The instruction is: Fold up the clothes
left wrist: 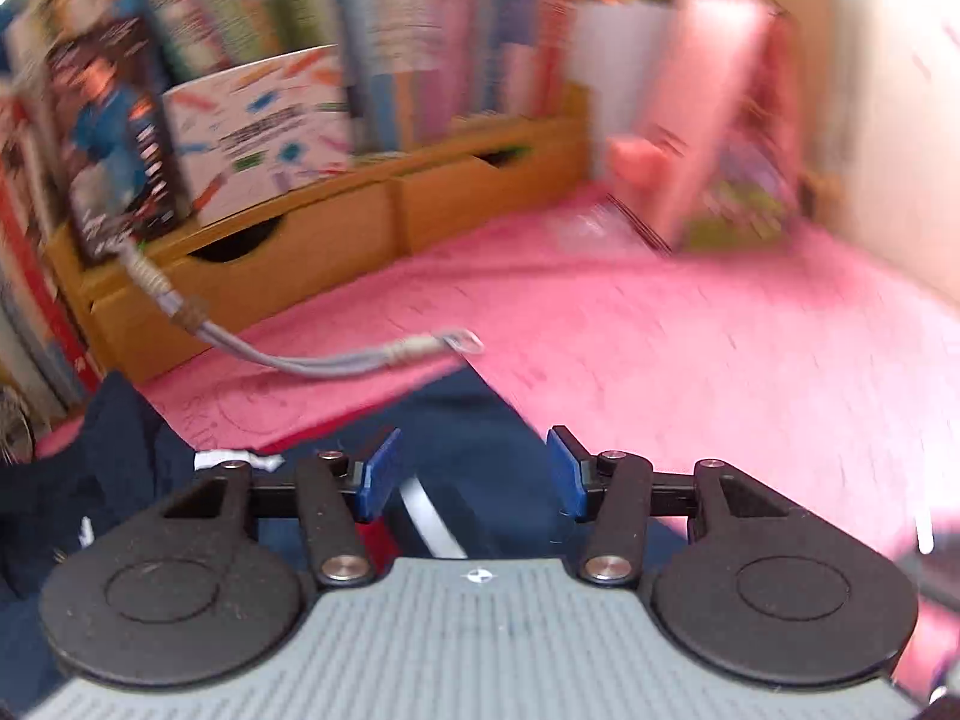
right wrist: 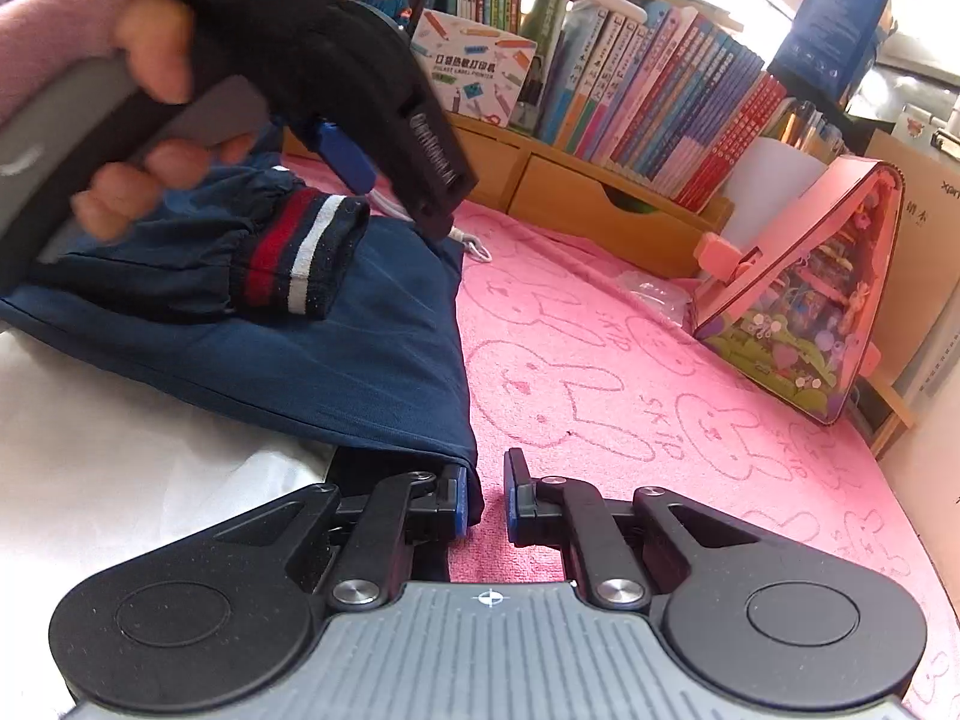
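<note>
Item: navy jacket, lying on the pink towel, striped cuff folded on top. My right gripper has its jaws slightly apart at the jacket's near right corner, nothing clamped. Only the right view shows my left hand. The blurred left view shows my left gripper spread wide above the jacket, grey cord beyond. Far side: bookshelf, wooden drawers, pink case.

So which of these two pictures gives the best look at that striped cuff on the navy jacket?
The right wrist view. There the striped cuff lies sharp and whole on the folded navy jacket, its red and white bands plain. The left wrist view is blurred and shows only a sliver of those stripes between the left hand-held gripper fingers.
</note>
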`<act>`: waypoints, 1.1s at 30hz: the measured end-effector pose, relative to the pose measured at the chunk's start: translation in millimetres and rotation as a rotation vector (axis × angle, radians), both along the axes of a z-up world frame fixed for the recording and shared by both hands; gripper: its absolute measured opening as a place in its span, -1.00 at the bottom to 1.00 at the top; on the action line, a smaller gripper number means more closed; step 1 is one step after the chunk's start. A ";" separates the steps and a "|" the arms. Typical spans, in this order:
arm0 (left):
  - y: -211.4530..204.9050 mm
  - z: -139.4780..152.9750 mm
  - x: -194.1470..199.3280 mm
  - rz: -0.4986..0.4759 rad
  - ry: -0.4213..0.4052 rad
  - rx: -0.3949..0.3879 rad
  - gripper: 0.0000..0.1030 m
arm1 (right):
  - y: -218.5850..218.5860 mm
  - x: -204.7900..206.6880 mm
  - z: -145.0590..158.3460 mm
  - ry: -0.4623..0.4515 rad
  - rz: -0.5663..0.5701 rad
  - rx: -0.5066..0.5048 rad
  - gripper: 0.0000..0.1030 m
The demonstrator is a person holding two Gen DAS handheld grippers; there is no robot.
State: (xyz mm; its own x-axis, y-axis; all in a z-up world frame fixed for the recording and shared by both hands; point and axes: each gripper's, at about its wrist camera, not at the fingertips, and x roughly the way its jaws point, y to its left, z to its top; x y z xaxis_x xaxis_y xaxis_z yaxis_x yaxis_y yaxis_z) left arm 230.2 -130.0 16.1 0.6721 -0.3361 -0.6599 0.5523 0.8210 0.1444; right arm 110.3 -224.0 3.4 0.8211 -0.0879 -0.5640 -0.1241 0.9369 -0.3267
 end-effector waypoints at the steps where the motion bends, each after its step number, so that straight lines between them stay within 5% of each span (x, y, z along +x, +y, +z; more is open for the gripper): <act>1: -4.5 -5.8 -9.9 -0.032 -0.023 0.055 0.00 | -0.2 -0.3 0.1 0.000 0.000 0.004 -0.75; 4: -18.0 -22.0 -12.9 -0.049 -0.039 0.122 0.00 | -0.6 0.1 0.2 0.002 0.000 0.011 -0.75; 10: -32.2 -33.0 38.6 0.061 -0.025 0.058 0.08 | -1.7 1.6 0.9 0.004 0.000 0.018 -0.75; 16: -33.1 -28.5 99.9 0.272 0.072 -0.027 0.04 | -5.7 3.1 1.7 0.009 -0.002 0.045 -0.75; 21: -10.4 5.8 70.0 0.218 0.103 -0.194 -0.09 | -8.5 4.4 2.3 0.012 -0.003 0.066 -0.75; 23: -8.5 14.2 42.1 0.147 0.074 -0.167 -0.07 | -9.4 4.8 2.6 0.013 -0.003 0.071 -0.75; 27: -18.9 0.6 0.7 0.021 0.031 0.013 -0.01 | -9.2 5.1 2.3 0.013 -0.002 0.070 -0.74; 30: -32.8 -23.5 2.2 0.030 -0.006 0.110 0.02 | -5.7 4.3 1.5 0.010 -0.002 0.053 -0.72; 33: -39.1 -31.7 19.3 0.115 -0.043 0.078 0.23 | -3.3 4.2 0.7 0.008 -0.001 0.038 -0.70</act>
State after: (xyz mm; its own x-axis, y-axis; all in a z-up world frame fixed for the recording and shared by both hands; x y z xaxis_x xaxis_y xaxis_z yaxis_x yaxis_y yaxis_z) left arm 249.5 -169.1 -15.7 0.7314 -0.2046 -0.6506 0.4474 0.8639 0.2314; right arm 114.5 -227.3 4.1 0.8164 -0.0669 -0.5736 -0.1256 0.9489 -0.2895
